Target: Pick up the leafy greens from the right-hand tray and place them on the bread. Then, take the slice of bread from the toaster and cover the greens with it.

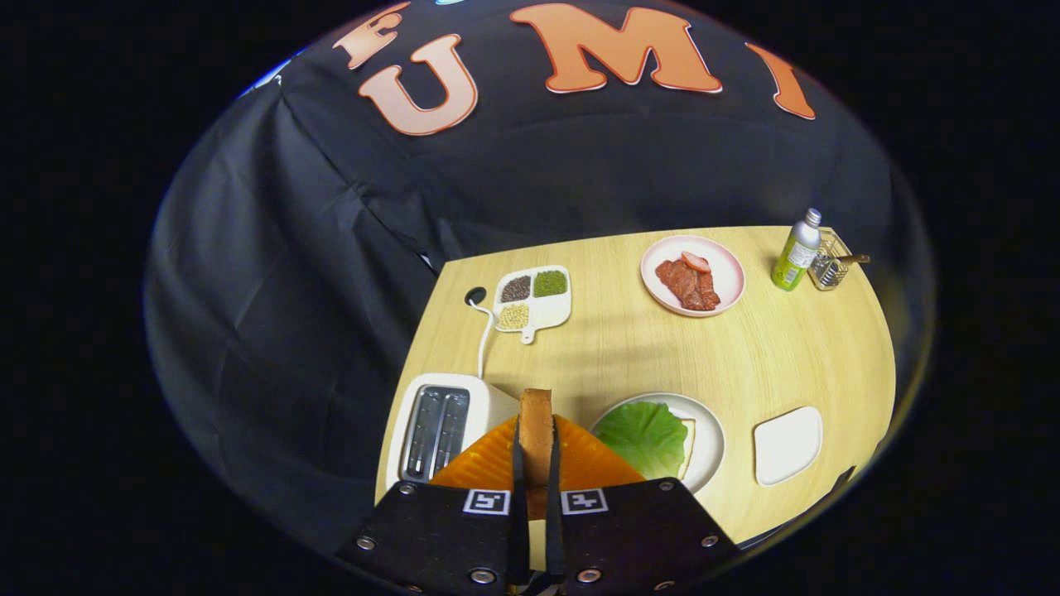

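Toaster [437, 430], white, two empty slots, stands at the near left of the wooden surface [745, 364]; its white cord [481, 339] runs back to a round hole. Beyond it sits a white divided dish [534, 300] with three compartments of small grains: dark, green, pale. Tool [537, 476] is clamped on the bread slice [537, 434], held upright and edge-on between both fingers; the visible edge is a brown toasted crust, narrow and tall, rising just ahead of the fingers. Just right of the slice, a white plate [710, 443] carries a broad, bright green leaf [643, 437] with visible veins, lying on a pale bread slice whose edge [689, 451] shows at the leaf's right. Farther right is an empty white square tray [787, 444]. At the far side: pink plate [729, 277] with reddish meat slices [687, 283], then a green bottle [797, 252] just beside a wire basket [831, 263].
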### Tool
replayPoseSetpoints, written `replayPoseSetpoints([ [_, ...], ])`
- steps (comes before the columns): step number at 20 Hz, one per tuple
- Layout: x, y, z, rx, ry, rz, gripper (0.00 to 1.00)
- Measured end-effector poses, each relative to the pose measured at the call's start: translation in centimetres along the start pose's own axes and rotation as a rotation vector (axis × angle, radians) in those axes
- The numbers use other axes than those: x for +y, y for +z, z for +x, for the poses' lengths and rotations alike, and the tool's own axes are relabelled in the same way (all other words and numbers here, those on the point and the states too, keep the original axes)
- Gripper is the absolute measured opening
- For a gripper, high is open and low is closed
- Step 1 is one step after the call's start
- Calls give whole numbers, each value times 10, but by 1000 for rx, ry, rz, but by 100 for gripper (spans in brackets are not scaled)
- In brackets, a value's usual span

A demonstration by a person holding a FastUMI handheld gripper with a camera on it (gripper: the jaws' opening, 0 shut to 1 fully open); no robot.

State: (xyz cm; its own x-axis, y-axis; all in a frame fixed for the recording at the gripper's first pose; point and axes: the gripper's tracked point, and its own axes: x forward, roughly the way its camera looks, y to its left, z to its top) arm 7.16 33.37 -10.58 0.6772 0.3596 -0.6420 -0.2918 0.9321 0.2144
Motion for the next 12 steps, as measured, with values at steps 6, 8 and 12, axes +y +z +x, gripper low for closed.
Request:
replayPoseSetpoints([
  [6,-43,-28,33,76,16,1,8],
  [8,-55,-36,44,99,27,4,8],
  [12,-80,-48,56,126,54,1,8],
])
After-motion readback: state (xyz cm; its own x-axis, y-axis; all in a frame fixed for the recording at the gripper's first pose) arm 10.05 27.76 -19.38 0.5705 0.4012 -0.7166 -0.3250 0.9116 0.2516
